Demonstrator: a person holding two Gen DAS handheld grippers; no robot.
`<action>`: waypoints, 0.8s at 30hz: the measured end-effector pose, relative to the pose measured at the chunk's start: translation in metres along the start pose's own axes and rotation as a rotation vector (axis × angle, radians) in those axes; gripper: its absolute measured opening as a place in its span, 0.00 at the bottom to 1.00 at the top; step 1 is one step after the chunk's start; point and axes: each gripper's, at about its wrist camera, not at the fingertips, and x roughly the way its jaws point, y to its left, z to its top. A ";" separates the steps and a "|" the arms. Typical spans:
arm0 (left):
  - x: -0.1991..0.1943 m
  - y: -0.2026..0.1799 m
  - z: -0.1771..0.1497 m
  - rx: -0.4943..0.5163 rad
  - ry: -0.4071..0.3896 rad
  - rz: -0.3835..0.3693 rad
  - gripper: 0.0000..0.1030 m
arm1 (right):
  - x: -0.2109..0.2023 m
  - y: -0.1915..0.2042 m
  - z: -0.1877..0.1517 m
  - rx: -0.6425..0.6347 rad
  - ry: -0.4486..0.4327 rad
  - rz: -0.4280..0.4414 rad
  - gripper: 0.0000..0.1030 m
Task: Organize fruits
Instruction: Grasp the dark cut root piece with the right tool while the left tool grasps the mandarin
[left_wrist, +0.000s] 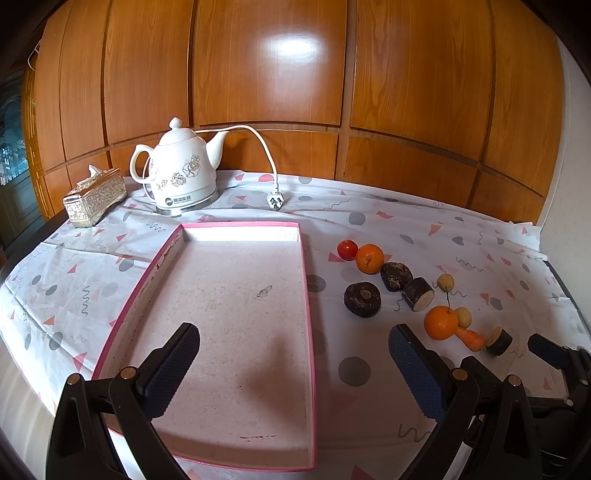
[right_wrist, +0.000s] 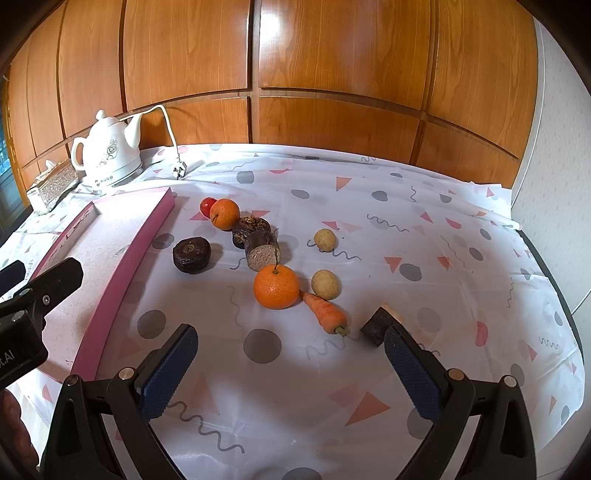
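- Pink-rimmed tray (left_wrist: 304, 280) lies empty on the patterned tablecloth (right_wrist: 369, 206); no fruit is sorted yet, so this looks like the opening step.
- Left gripper (left_wrist: 293, 363) hovers over the tray, jaws spread, holding nothing.
- Right gripper (right_wrist: 290, 363) hangs released short of the near orange (right_wrist: 276, 287), beside the carrot (right_wrist: 325, 313).
- Next move probably calls for closing around that orange without nudging the carrot.

Glossy varnished wood panelling (left_wrist: 273, 62) throws back a bright glare, and the kettle (left_wrist: 181, 173) is smooth, shiny white ceramic. The tablecloth (right_wrist: 369, 229) looks thin and creased — faintly sheeny. The pink tray (left_wrist: 236, 295) seems matt card, and the gripper pads (right_wrist: 168, 373) are knurled, matt blue.
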 end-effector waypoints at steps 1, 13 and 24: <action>0.000 0.000 0.000 0.000 0.000 -0.001 1.00 | 0.000 0.000 0.000 0.000 0.000 0.000 1.00; 0.005 -0.007 -0.003 0.007 0.033 -0.098 1.00 | 0.003 -0.017 -0.001 0.034 0.018 0.004 1.00; 0.012 -0.043 -0.009 0.094 0.096 -0.341 1.00 | 0.022 -0.078 -0.024 0.182 0.116 0.054 0.62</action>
